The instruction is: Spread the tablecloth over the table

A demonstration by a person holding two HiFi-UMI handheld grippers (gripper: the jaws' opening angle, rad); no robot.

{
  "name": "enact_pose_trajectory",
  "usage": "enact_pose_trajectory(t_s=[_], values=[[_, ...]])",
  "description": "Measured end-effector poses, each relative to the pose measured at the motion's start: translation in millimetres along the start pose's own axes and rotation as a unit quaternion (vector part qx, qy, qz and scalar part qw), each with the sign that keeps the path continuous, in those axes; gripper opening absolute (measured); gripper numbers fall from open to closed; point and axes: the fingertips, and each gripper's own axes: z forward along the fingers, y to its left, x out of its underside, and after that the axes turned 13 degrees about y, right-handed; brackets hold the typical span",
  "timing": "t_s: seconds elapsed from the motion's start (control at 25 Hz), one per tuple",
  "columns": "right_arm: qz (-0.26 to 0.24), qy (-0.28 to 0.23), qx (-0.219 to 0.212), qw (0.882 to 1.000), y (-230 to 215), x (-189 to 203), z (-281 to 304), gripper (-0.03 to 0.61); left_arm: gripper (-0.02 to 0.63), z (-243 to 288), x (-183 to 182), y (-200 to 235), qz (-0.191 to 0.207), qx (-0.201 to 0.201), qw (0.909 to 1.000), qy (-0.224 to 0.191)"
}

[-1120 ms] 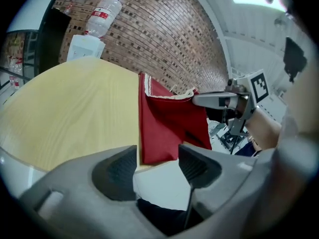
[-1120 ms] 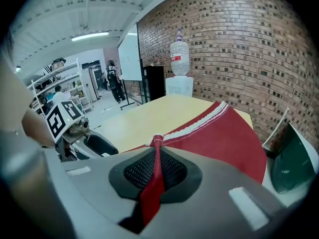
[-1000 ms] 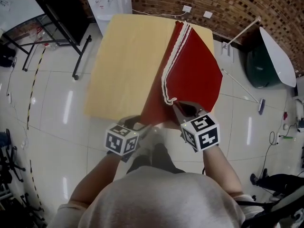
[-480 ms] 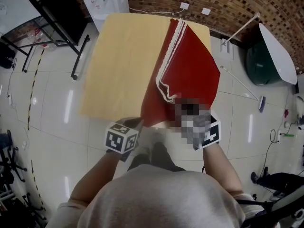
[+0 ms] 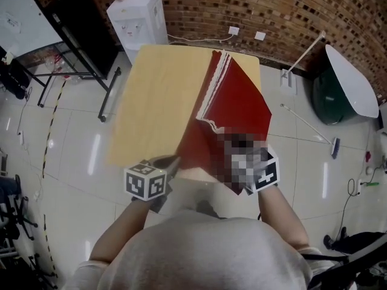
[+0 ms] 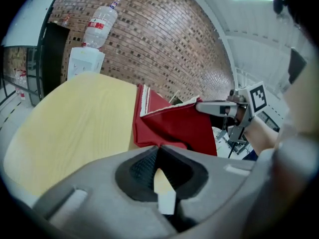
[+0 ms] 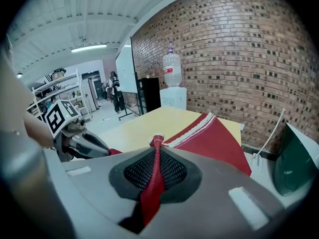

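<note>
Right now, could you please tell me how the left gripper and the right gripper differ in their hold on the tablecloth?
The left gripper, whose jaws have just been closing, pinches a pale strip of the tablecloth; the right gripper pinches a red fold. The left gripper grips beside the bare table; the right gripper grips further right, near the white-trimmed edge. Both are shut on the cloth's near end.
</note>
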Motion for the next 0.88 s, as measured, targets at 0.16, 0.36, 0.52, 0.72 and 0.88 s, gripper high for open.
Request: enact_pose_trajectory(t_s=[0.16,0.36,0.52,0.72,0.88], values=[[-0.011,-0.034,0.014,0.999,-20.4,-25.6,-25.1,0.012,0.014,-16.2,-45.3,-16.1,0.012,-0.002,0.9992,-0.037],[-0.024,-0.079,0.035,0.996,-46.3,-63.0,-63.3,0.011,0.014,-38.2,-100.6,-32.2,0.038,-0.024,0.9958,-0.08],[-0.037,-0.109,0.061,0.991,-68.6,-93.0,-91.9,0.011,0.014,-55.9,-145.3,-39.9,0.055,-0.036,0.9913,-0.114],[-0.046,-0.136,0.101,0.985,-96.2,-128.5,-116.9,0.011,0.014,-76.7,-198.5,-35.8,0.086,-0.045,0.986,-0.135],[-0.051,-0.141,0.135,0.979,-114.3,-162.6,-121.3,0.011,0.014,-94.4,-244.7,-18.2,0.09,-0.039,0.983,-0.155]])
